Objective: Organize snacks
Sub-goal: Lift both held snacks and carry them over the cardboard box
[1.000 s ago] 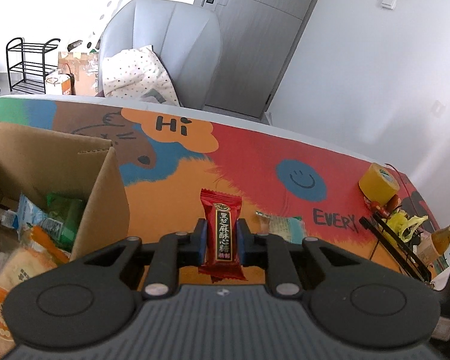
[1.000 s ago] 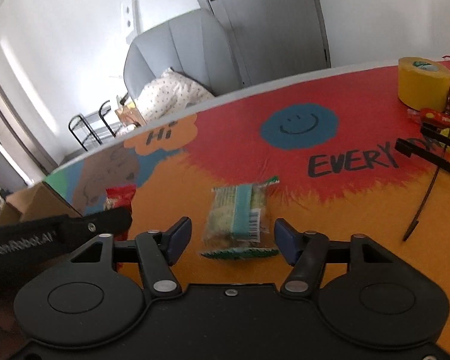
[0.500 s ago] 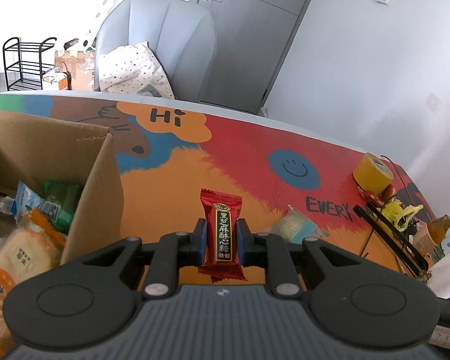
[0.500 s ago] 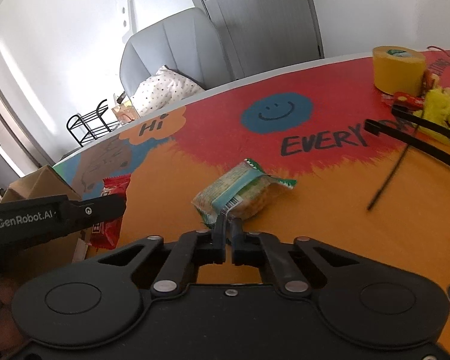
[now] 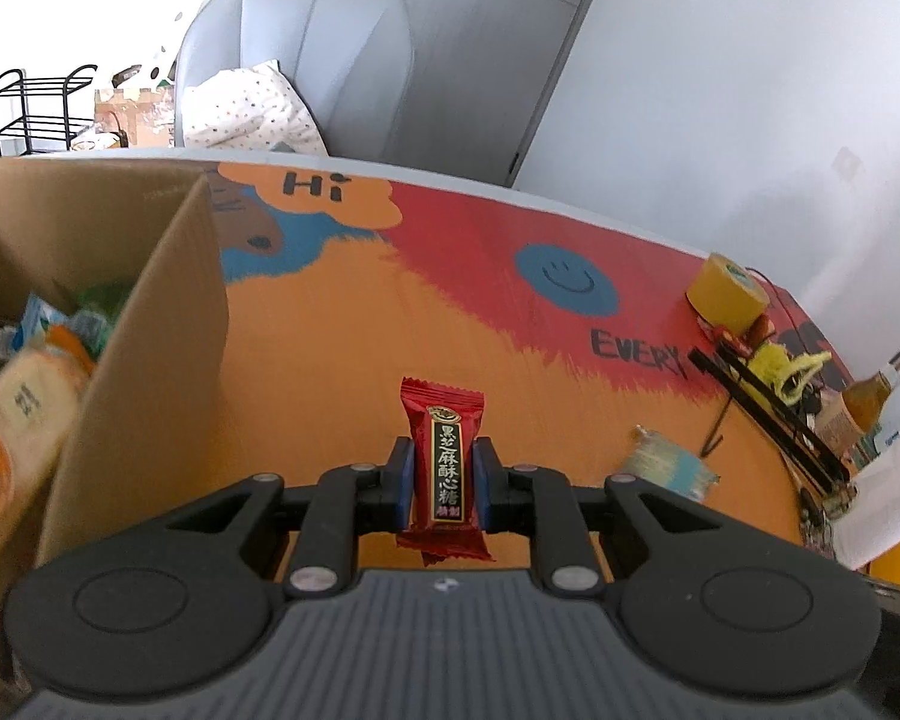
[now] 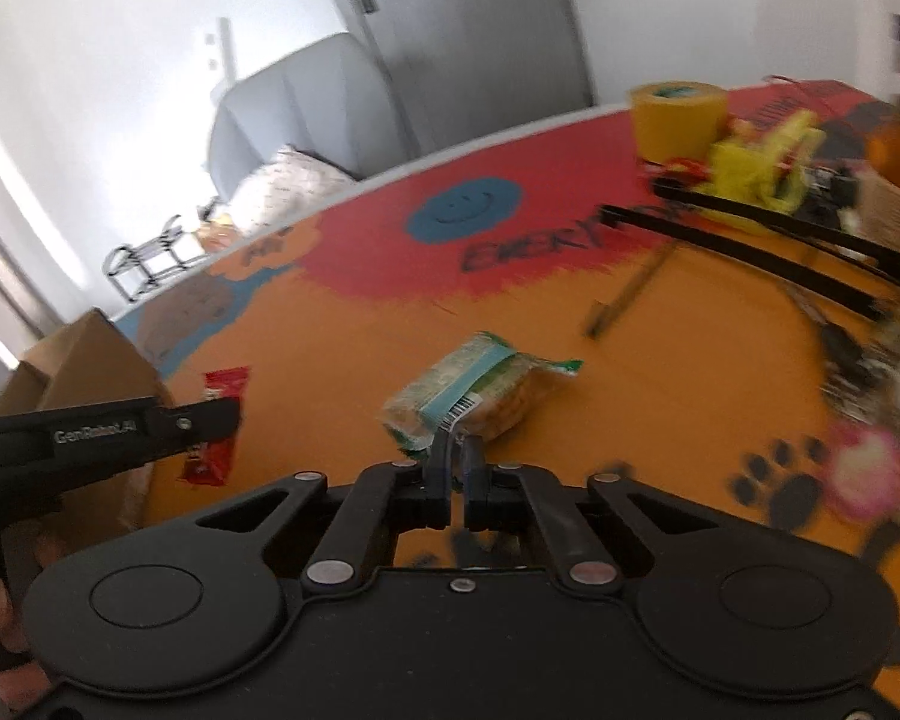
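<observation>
While each gripper grips a snack, cardboard box [image 5: 168, 324] stands left.

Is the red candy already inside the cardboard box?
No, the left gripper holds the red candy over the table, to the right of the cardboard box.

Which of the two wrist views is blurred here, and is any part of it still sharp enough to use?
Right wrist view: motion blur smears the yellow tape roll and table clutter; the right claw pinching the green-striped clear cracker packet stays fairly crisp. Left wrist view: mostly sharp, red candy wrapper text legible; only the brown cardboard box contents blur.
</observation>
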Action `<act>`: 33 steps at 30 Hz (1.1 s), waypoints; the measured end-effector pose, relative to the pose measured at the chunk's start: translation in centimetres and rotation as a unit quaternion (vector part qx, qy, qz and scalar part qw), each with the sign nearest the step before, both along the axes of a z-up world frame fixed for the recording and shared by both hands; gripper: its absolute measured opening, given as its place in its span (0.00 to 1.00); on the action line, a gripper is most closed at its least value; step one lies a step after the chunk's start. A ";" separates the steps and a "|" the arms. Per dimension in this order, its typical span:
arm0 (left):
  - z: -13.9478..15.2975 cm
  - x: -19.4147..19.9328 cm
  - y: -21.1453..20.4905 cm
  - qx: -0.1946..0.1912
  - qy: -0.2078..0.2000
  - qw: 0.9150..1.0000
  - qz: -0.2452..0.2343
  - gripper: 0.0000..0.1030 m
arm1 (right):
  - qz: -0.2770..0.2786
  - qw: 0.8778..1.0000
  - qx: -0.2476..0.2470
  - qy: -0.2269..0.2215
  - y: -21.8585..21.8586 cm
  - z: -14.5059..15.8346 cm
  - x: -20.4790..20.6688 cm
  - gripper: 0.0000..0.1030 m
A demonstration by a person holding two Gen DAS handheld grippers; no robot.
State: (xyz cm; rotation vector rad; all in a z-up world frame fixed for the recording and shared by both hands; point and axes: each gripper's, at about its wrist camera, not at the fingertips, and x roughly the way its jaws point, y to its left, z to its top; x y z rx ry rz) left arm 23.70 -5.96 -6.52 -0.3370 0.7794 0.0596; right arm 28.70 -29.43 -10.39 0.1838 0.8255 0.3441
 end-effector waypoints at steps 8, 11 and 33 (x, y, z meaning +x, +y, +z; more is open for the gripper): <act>-0.4 -0.3 -0.3 -0.002 0.003 1.000 -0.005 0.18 | -0.030 0.999 -0.004 -0.025 0.4 0.4 -0.2 0.68; -0.3 -0.3 0.1 -0.001 0.002 1.000 0.001 0.18 | -0.013 1.000 0.002 -0.020 1.7 0.1 0.8 0.69; -0.5 0.5 0.6 -0.003 0.004 1.000 0.005 0.18 | -0.012 0.997 -0.070 -0.026 4.2 -1.2 2.4 0.49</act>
